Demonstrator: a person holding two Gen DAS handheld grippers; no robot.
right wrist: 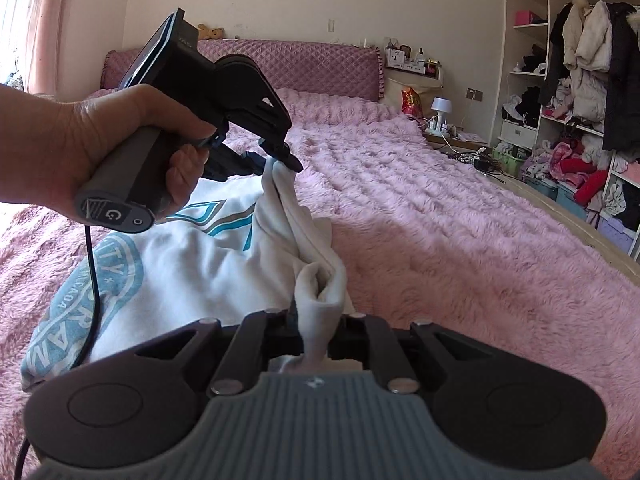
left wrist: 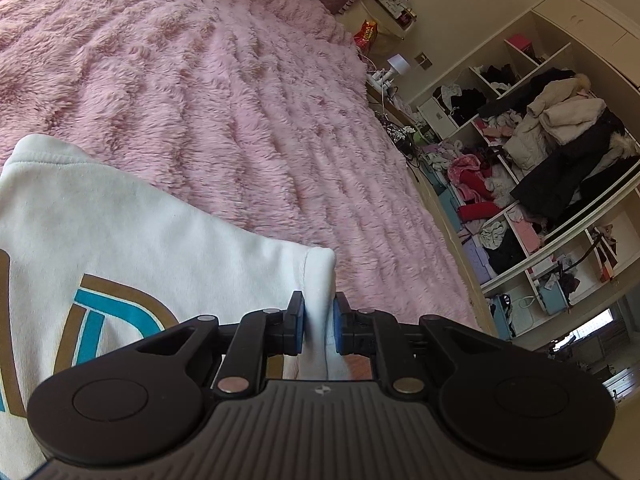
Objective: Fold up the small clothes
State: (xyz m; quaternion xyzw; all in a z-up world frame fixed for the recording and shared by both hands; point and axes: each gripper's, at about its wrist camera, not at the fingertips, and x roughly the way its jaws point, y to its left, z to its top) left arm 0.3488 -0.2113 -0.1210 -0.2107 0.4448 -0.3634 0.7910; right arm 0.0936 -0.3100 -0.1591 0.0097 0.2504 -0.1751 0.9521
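Sweatshirt (left wrist: 132,232), white, printed, on pink blanket (left wrist: 240,100): left gripper (left wrist: 318,326) clenched on a thick hem fold. Right view: right gripper (right wrist: 318,336) clamps a bunched edge, left hand (right wrist: 92,136) alongside. Soft, light, limp; grip seams or corners.

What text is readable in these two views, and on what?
"G": grey label on the butt of the left claw handle.
"ITY" and "ICAGOA", partial: teal round print on the white garment.
Large teal and brown letters on the garment: cropped, unreadable.
Red snack bag and shelf calendar: too small.
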